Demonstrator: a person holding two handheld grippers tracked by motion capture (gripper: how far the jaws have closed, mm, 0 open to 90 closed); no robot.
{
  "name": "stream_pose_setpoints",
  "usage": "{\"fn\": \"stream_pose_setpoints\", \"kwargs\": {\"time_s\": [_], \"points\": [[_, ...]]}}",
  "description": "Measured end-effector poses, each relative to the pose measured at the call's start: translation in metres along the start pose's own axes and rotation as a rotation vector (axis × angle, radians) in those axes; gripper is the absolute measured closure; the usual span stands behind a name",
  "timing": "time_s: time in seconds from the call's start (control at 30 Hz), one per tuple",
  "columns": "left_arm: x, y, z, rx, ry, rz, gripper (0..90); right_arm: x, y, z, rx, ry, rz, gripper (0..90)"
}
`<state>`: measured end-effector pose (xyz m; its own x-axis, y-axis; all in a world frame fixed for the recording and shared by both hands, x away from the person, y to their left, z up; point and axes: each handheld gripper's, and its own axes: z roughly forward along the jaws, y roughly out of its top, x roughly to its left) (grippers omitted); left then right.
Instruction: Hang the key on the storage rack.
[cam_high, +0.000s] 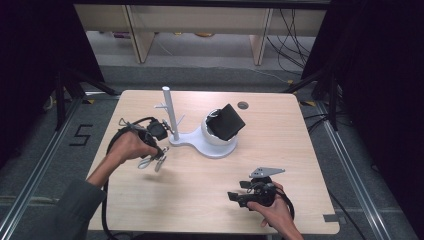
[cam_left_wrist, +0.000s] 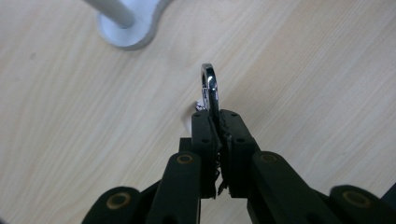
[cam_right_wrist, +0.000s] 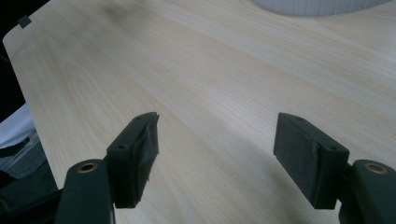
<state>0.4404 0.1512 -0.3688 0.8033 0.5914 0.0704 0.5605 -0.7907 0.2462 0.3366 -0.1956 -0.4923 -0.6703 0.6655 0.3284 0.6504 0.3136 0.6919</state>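
Your left gripper (cam_high: 154, 161) has its jaws clenched on a metal clasp (cam_left_wrist: 209, 88), held clear of the worktop (cam_high: 210, 200). The clasp's long axis runs straight out from the jaws, loop end forward. The stand (cam_high: 169, 112), with its post and side pegs, sits just beyond and to the right of the clasp, so the left hand is much nearer. Likely next: carry the loop to a peg. Your right gripper (cam_high: 240, 192) rests near the front edge, jaws released, nothing between them.

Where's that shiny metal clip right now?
The clip is pinched in the left gripper, at the left of the high view, above the table just in front of the white stand.
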Motion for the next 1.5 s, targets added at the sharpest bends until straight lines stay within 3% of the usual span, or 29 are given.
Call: {"fn": "stream_pose_setpoints", "kwargs": {"time_s": [0.03, 0.07, 0.2, 0.33, 0.5, 0.6, 0.67, 0.73, 0.97, 1.0, 1.03, 1.1, 1.2, 1.5], "points": [[0.0, 0.0, 0.0, 0.0, 0.0, 0.0, 84.7, 0.0, 0.0, 0.0, 0.0, 0.0, 0.0, 31.7], [0.005, -0.002, -0.01, -0.004, 0.02, -0.004, 84.7, 0.001, 0.0, 0.0, 0.002, -0.003, 0.017, 31.7], [0.017, -0.009, -0.035, -0.02, 0.041, -0.043, 84.6, 0.0, 0.0, -0.002, 0.01, -0.02, 0.01, 31.7], [0.027, -0.014, -0.05, -0.036, 0.063, -0.077, 84.7, 0.0, 0.001, -0.002, 0.005, -0.016, -0.002, 31.7], [0.04, -0.018, -0.062, -0.051, 0.074, -0.124, 84.6, 0.0, 0.001, -0.002, 0.005, -0.015, -0.002, 31.7], [0.048, -0.017, -0.069, -0.064, 0.1, -0.115, 84.6, -0.001, 0.001, -0.002, 0.009, -0.008, -0.004, 31.6], [0.052, -0.016, -0.073, -0.068, 0.107, -0.123, 84.7, 0.001, 0.0, -0.002, 0.011, -0.014, 0.011, 31.7], [0.057, -0.013, -0.078, -0.081, 0.114, -0.14, 84.7, -0.001, 0.001, -0.002, 0.01, -0.01, -0.006, 31.7], [0.063, -0.004, -0.086, -0.087, 0.13, -0.166, 84.6, 0.0, 0.001, -0.001, 0.007, 0.007, 0.004, 31.6], [0.063, -0.002, -0.086, -0.087, 0.15, -0.175, 84.6, -0.001, 0.001, -0.002, 0.013, -0.004, -0.004, 31.6], [0.062, -0.001, -0.088, -0.068, 0.15, -0.188, 84.6, 0.0, 0.0, -0.002, 0.014, -0.005, -0.004, 31.7], [0.065, 0.004, -0.09, -0.096, 0.155, -0.175, 84.6, 0.0, 0.0, 0.0, 0.007, 0.008, 0.004, 31.6], [0.064, 0.013, -0.091, -0.085, 0.151, -0.211, 84.6, 0.0, 0.0, 0.0, 0.004, 0.005, 0.0, 31.6], [0.064, 0.028, -0.085, -0.08, 0.171, -0.215, 84.6, 0.0, 0.0, 0.0, 0.012, 0.008, 0.003, 31.5]]}}
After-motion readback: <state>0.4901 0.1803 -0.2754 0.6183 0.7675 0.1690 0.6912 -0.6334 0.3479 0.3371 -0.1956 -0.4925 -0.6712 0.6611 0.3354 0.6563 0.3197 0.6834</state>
